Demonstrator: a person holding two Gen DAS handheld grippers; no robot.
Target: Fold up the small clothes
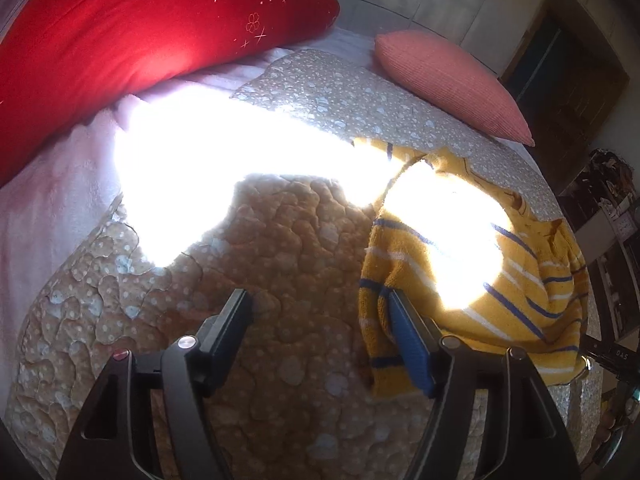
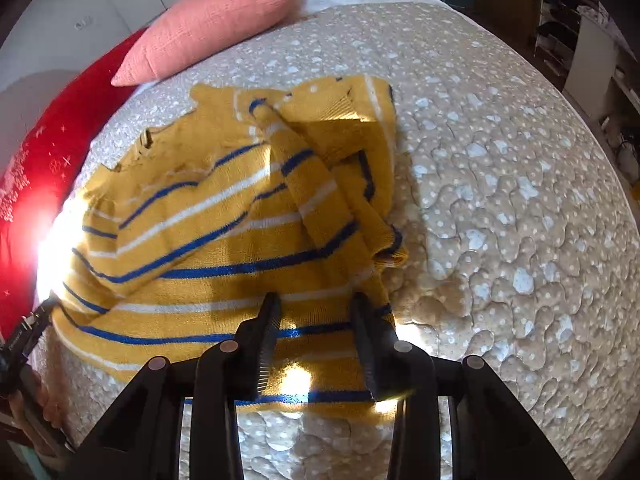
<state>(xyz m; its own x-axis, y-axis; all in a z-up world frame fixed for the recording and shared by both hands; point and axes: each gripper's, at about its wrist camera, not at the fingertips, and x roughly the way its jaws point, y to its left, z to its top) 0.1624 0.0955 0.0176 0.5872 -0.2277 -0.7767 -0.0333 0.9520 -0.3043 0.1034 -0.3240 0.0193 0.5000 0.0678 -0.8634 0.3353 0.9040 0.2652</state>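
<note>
Yellow striped sweater [image 2: 224, 236] spread on quilted bed [image 2: 500, 200], 2 sleeves folded across its front. Left gripper [image 1: 320, 312] released at sweater's edge. Right gripper [image 2: 316, 312] released over its hem. Pink pillow [image 2: 208, 24] beyond.

Striped yellow sweater [image 2: 224, 240] on quilt [image 2: 500, 200], pink pillow [image 2: 208, 28]

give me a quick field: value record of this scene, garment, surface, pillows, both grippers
garment: yellow sweater with blue and white stripes, sleeves already folded across the body
surface: quilted bedspread, strong sun patch on it
pillows: red pillow and pink pillow at the head of the bed
left hand-held gripper: open, one finger over the sweater's edge, not gripping
right hand-held gripper: open, above the sweater's hem
fold state: partly folded, body not yet folded over
</note>
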